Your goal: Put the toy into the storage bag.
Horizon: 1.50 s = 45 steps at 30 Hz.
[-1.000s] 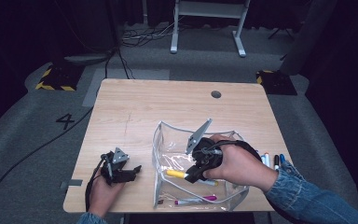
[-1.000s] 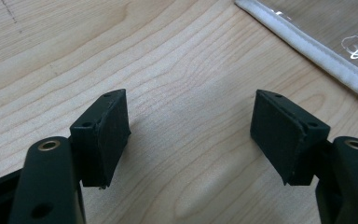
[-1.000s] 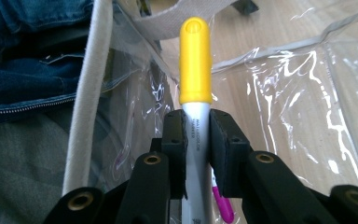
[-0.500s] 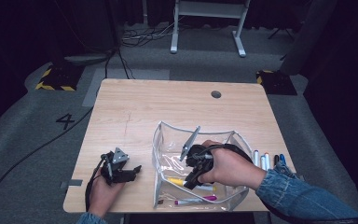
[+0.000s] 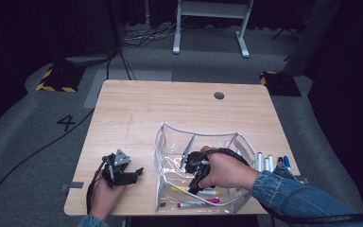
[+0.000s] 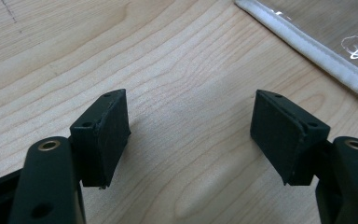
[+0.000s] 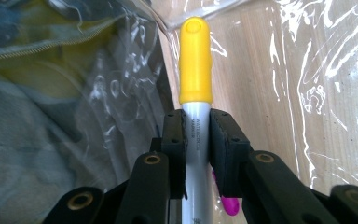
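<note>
- Inside the clear plastic pouch (image 5: 227, 142), the right gripper (image 7: 196, 135) clamps a yellow-capped marker (image 7: 196, 70), cap jutting past the jaws.
- Left gripper (image 6: 191, 135) rests on the wooden table (image 5: 137, 118), jaws apart.

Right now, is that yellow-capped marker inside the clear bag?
Inside: the right gripper holds the marker within the clear bag.

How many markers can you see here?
7, perhaps more hidden by the hand. Three are in the clear pouch: a yellow-capped marker in the right gripper, one beside it, a pink one. Four lie on the table.
</note>
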{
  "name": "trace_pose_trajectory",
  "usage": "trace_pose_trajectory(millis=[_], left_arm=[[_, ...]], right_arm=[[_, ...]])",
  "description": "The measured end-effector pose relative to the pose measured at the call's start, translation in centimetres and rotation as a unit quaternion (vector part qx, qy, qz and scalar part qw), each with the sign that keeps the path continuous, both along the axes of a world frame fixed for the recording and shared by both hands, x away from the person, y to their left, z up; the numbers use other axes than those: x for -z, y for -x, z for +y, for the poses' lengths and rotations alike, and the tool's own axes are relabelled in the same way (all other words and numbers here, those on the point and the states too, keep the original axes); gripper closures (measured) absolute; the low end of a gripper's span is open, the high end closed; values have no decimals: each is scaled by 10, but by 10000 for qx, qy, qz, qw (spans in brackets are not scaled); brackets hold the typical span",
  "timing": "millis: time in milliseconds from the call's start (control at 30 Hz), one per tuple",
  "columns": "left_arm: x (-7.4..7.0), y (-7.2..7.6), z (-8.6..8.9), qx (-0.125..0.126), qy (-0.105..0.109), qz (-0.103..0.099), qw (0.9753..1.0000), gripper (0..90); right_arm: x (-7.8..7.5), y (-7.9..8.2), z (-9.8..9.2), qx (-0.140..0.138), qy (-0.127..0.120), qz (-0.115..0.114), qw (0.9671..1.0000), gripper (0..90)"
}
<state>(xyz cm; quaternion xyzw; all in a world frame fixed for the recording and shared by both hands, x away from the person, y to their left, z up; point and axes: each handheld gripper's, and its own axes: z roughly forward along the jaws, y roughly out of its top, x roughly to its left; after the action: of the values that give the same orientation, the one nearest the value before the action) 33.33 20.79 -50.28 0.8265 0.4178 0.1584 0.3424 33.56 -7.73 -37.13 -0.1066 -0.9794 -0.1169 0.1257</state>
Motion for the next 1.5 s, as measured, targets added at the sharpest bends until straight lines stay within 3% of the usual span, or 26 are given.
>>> trace_pose_trajectory(millis=[400,767,867,1067,1300,1500], left_arm=[[0,0,0,4,-2,5,10000,283],[0,0,0,-1,-1,-1,10000,284],[0,0,0,-2,-2,0,10000,284],[0,0,0,2,1,1,10000,284],[0,0,0,6,0,3,10000,284],[0,0,0,-2,3,1,10000,283]], right_arm=[[29,-2,1,-182,540,13,9984,768],[36,-6,2,-273,797,-77,9964,766],[37,-6,2,-258,731,-45,9970,713],[33,-9,1,-252,554,-271,9978,643],[6,-12,-6,99,22,-592,9982,614],[-23,-10,-16,470,-453,-853,9942,559]])
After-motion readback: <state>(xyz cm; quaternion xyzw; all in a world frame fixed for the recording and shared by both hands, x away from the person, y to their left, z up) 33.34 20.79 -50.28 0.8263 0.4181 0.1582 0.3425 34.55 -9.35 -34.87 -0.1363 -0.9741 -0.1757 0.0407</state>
